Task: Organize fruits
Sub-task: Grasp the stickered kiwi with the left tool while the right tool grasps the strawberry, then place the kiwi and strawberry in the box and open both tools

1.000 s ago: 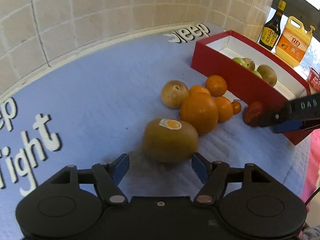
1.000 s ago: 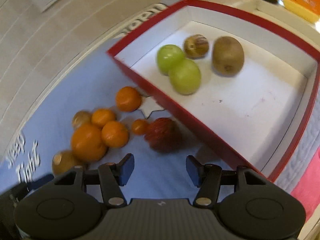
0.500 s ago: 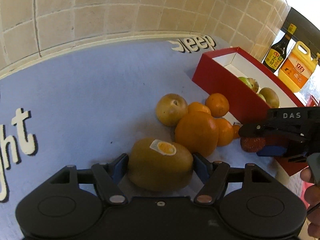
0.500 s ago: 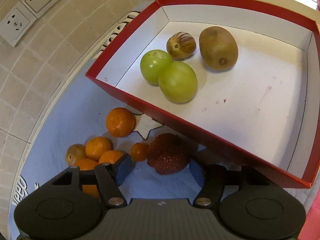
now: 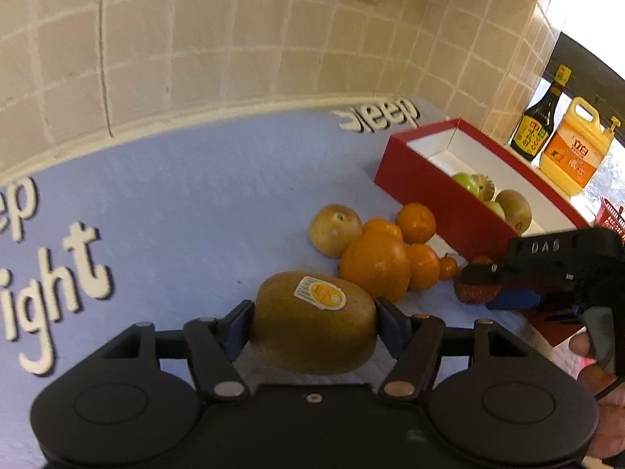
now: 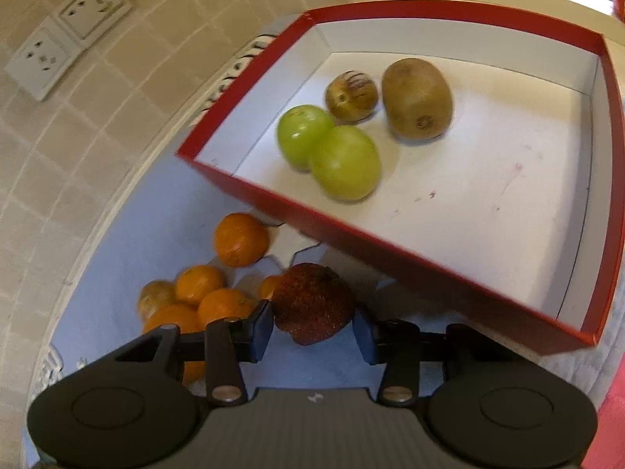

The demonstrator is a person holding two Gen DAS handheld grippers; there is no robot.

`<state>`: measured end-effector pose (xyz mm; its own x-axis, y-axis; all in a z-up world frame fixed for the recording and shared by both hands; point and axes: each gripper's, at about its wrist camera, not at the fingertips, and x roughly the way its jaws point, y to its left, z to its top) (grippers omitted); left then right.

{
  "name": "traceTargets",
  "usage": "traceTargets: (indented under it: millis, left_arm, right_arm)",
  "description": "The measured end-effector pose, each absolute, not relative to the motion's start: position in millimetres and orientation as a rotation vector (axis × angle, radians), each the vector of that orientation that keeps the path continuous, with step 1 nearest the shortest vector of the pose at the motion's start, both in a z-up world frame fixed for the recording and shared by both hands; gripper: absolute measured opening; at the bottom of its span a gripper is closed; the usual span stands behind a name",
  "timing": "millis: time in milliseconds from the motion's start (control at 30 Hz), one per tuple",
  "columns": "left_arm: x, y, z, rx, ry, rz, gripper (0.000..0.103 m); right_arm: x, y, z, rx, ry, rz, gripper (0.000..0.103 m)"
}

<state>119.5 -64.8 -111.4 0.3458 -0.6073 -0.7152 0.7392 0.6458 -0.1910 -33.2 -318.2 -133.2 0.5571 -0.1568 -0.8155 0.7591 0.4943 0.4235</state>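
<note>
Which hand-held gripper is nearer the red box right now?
Right. The right hand-held gripper sits just outside the red box, around the strawberry; the left holds a kiwi farther off.

Dark red strawberry [image 6: 312,308] between right gripper [image 6: 312,330] fingers [image 6: 261,330], beside red box [image 6: 410,262].

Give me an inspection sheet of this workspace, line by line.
Surface: blue mat with white lettering.
Job's things: red box holds two green fruits, a kiwi, a striped fruit; oranges and a brown fruit on the mat.
Clutter: nothing seen.
Grippers: left gripper shut on stickered kiwi; right gripper straddles red strawberry, contact unclear.
Cables: nothing seen.
Surroundings: tiled wall, sockets, dark sauce bottle, yellow jug.
</note>
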Motion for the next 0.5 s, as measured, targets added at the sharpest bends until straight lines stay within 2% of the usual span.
traceTargets:
  millis: [233, 500]
  left_arm:
    - [113.2, -67.9, -85.4, 0.202, 0.78, -0.897, 0.078]
    - [131.6, -153.1, -31.0, 0.217, 0.632, -1.098, 0.078]
  right_arm:
    - [-43.1, -306.8, -115.1, 0.883, 0.769, -0.547, 0.046]
    - [-72.3, -345.3, -31.0, 0.716, 0.418, -0.641, 0.046]
